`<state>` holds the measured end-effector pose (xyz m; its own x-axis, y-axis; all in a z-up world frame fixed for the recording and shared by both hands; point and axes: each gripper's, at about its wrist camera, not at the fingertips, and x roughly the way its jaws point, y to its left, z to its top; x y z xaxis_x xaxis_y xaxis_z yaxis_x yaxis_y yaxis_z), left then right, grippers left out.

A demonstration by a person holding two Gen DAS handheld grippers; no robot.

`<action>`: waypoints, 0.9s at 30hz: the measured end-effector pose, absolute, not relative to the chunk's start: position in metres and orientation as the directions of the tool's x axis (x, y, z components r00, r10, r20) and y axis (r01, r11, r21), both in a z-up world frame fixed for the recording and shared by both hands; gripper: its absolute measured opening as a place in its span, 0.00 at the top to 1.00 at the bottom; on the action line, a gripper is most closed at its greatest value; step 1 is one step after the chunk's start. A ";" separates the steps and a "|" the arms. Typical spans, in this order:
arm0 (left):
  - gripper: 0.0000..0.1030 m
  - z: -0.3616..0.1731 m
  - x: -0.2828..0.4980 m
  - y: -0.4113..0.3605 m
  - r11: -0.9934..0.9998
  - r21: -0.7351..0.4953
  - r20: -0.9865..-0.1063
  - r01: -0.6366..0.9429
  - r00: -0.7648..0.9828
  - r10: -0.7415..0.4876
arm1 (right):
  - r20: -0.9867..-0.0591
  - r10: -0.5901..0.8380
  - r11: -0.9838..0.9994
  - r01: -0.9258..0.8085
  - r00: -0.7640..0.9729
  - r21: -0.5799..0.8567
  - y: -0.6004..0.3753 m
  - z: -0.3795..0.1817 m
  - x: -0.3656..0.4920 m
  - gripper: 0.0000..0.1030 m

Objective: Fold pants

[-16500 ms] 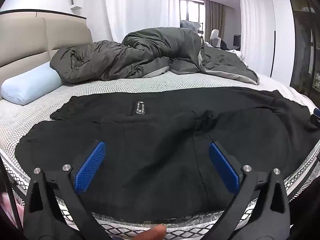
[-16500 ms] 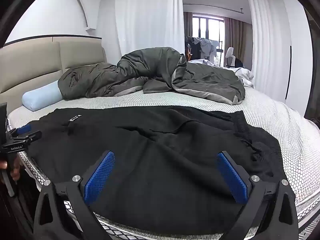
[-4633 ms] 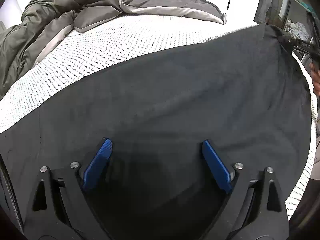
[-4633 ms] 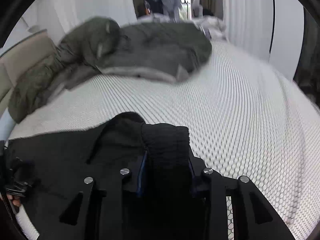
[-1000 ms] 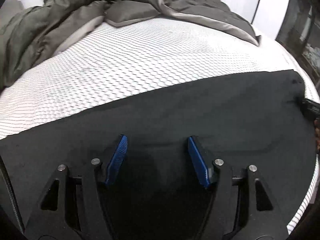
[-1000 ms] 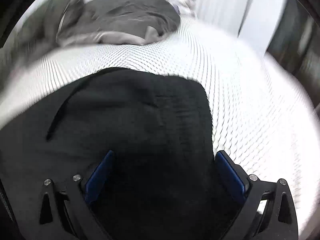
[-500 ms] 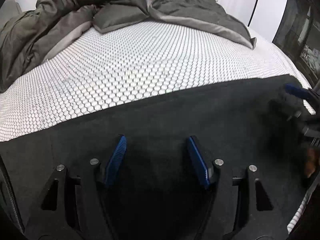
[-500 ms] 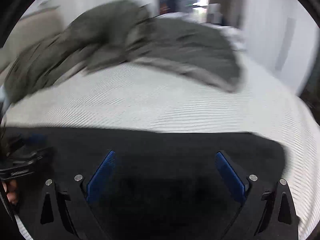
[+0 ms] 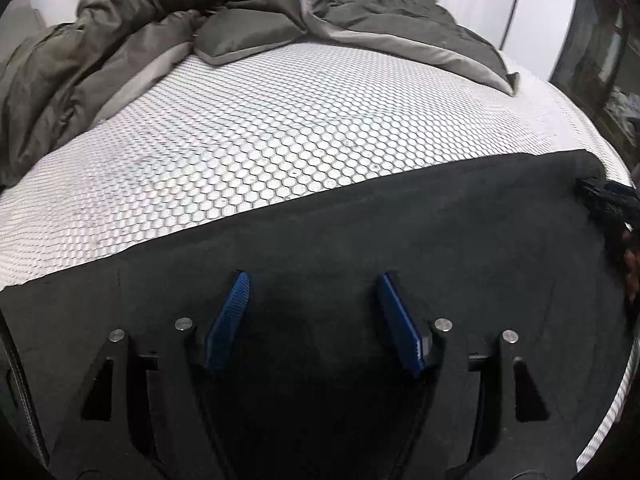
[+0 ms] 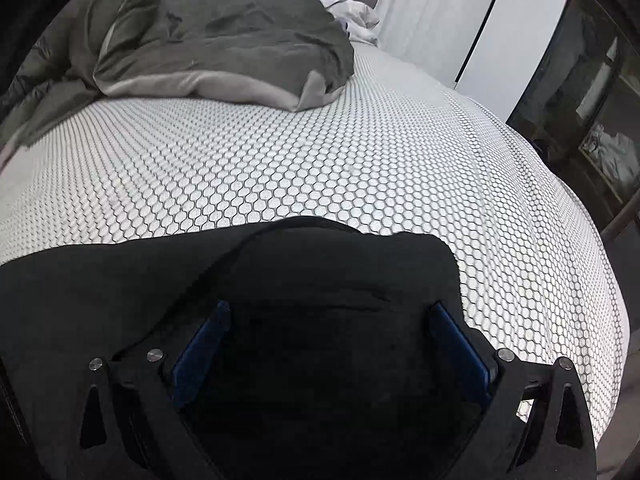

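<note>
Black pants (image 9: 360, 240) lie flat along the near edge of the mattress (image 9: 280, 148), forming one long dark band whose far edge runs straight from nine o'clock to three o'clock in the left wrist view. The band appears narrow enough to be one leg laid over the other, so the lengthwise fold is judged complete; layers cannot be counted against the black cloth.

The left gripper (image 9: 314, 308) hovers low over the middle of the band, its blue-padded fingers spread with only cloth showing between them; whether they touch the fabric cannot be told.

The right gripper (image 10: 328, 344) sits above one rounded end of the pants (image 10: 320, 272), where a dark seam or cord curves from twelve o'clock down toward eight o'clock. Its fingers are spread wide and nothing is pinched. In the left wrist view this same tool (image 9: 604, 196) appears at three o'clock, at the far corner of the band.

A grey duvet (image 10: 224, 40) is bunched at the far side of the mattress, toward twelve o'clock, well apart from the pants.

Remaining work, as judged: the long band has yet to be folded crosswise, end toward end, once or twice, to make a compact stack. No crosswise fold is visible. The task is roughly at its midpoint.
</note>
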<state>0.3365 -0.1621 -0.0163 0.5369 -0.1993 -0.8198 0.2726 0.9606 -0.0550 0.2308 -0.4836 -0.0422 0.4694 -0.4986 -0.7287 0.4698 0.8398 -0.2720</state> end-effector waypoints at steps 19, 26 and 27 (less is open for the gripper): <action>0.07 -0.019 0.234 -0.081 0.947 0.095 -0.824 0.308 0.558 -0.099 | -0.816 -0.186 0.975 -0.001 0.548 -0.223 -0.369 -0.069 0.177 0.01; 0.28 -0.003 0.213 0.001 0.997 -0.018 -0.797 0.071 0.602 -0.058 | -0.794 -0.256 0.965 0.105 0.552 -0.239 -0.381 -0.056 0.161 0.01; 0.29 0.001 0.211 0.000 0.995 -0.055 -0.787 0.087 0.610 -0.097 | -0.787 -0.226 0.972 0.081 0.575 -0.220 -0.369 -0.050 0.157 0.01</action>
<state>0.2110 -0.0002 0.0011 0.6097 -0.0969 -0.7867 0.0866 0.9947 -0.0554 0.1568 -0.3689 -0.0505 0.5746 -0.2260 -0.7866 0.0813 0.9721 -0.2198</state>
